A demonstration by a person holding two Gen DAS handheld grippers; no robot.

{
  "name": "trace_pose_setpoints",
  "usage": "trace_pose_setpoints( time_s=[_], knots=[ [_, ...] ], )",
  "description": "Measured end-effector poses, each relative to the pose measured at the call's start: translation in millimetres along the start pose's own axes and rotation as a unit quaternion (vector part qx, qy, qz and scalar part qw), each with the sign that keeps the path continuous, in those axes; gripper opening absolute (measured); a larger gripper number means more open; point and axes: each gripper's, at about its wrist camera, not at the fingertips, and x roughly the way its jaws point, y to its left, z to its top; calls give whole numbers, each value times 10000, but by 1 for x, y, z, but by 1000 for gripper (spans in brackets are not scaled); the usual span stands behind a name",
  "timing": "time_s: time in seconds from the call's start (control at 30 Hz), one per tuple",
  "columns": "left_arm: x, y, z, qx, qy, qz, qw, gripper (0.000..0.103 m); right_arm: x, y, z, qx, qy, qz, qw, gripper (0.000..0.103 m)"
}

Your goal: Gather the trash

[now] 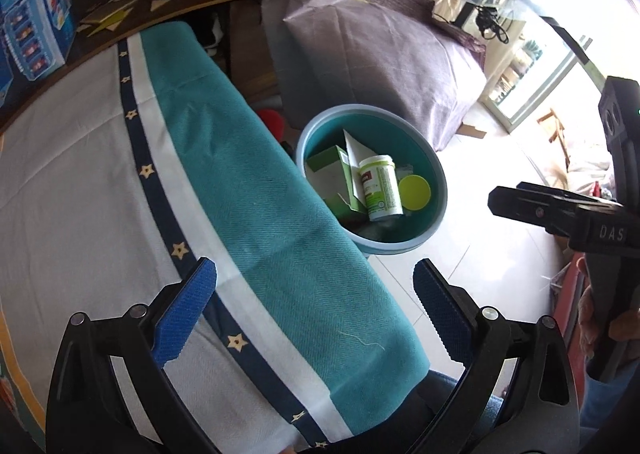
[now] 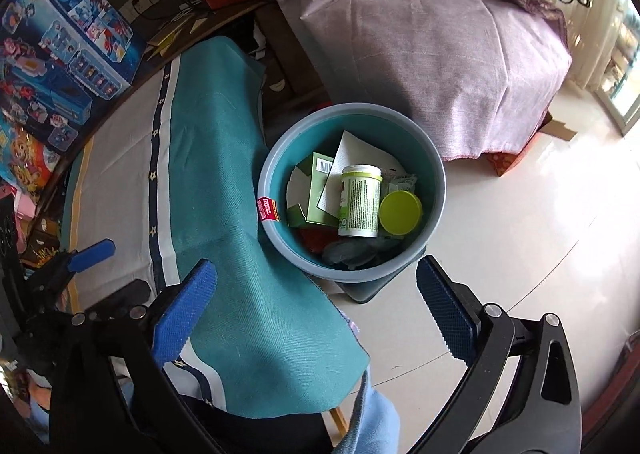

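Both claws, left (image 1: 314, 312) and right (image 2: 316, 310), wide open, nothing held; pill bottle (image 2: 359, 201) lying inside blue bin (image 2: 438, 189) at 12 o'clock, w/ green carton (image 2: 316, 189), lime lid (image 2: 401, 212).

A table (image 1: 24, 101) with a dark curved rim fills the left of both views. A cloth (image 1: 80, 189) lies over it: white in the middle, then a navy star-dotted stripe, then a teal band (image 2: 224, 213) that hangs over the table's right edge. At the upper left of the frame a blue toy box (image 2: 68, 53) rests on the tabletop beyond the cloth, with yellow paper scraps (image 1: 112, 15) near it. Right of the table is a pale tiled floor (image 2: 520, 254). On it, just beside the hanging cloth, stands a bin (image 2: 438, 189). Behind the bin, a bulky shape under a purple cover (image 2: 440, 53) sits on the floor.
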Motion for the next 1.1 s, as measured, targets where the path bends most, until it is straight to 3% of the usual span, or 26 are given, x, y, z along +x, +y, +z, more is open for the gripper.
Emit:
trace_pose_setpoints(
  time_s=[0.33,0.67,1.1],
  knots=[
    [-30,24,-35,-417,-281,220,9985,99,-42,52,-37,-871,-889,-134,9921,96],
    [-56,45,-61,-794,-613,276,9946,99,-29,67,-58,-946,-749,-276,9923,96],
    [-60,58,-68,-919,-632,403,9929,99,-23,63,-62,-787,-669,-273,9943,96]
  ],
)
